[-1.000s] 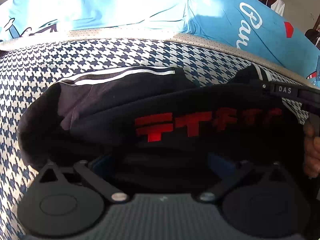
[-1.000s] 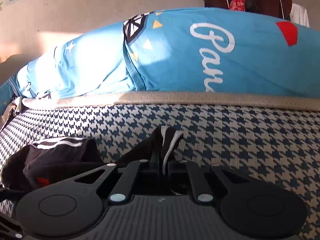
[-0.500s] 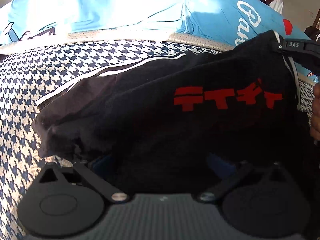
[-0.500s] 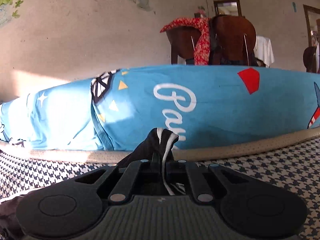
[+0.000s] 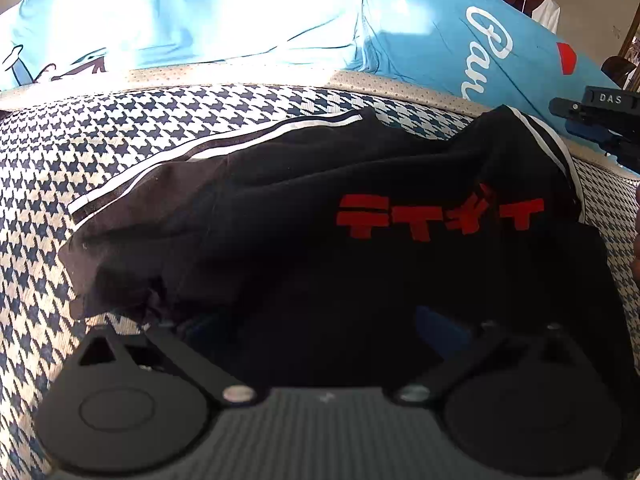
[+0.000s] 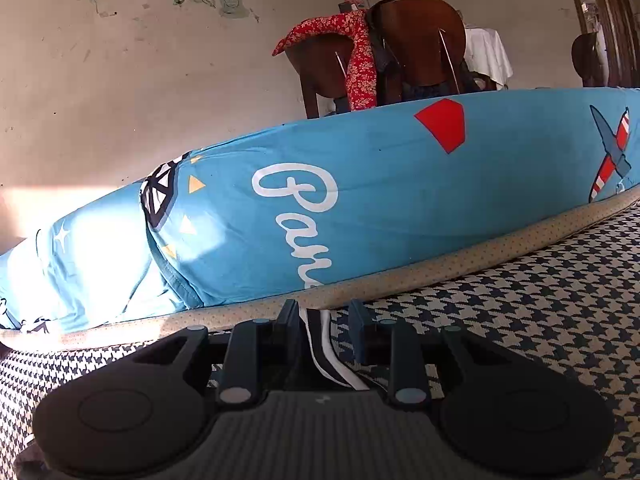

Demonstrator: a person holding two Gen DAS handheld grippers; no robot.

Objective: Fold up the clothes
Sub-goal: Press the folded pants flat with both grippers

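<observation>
Black shirt (image 5: 320,208) rumpled on bed (image 5: 80,140). My right hand-held gripper (image 6: 323,334) parted, striped hem loose between; left hand-held gripper (image 5: 320,320) buried, grip unclear. I'd flatten wrinkles.

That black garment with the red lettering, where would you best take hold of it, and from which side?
Probably the striped hem of the black garment, along its far-left edge. That edge lies flat and straight on the houndstooth cover, so it is easy to pinch. Come in low from the left, since the right tool, now open, sits at the right corner.
</observation>
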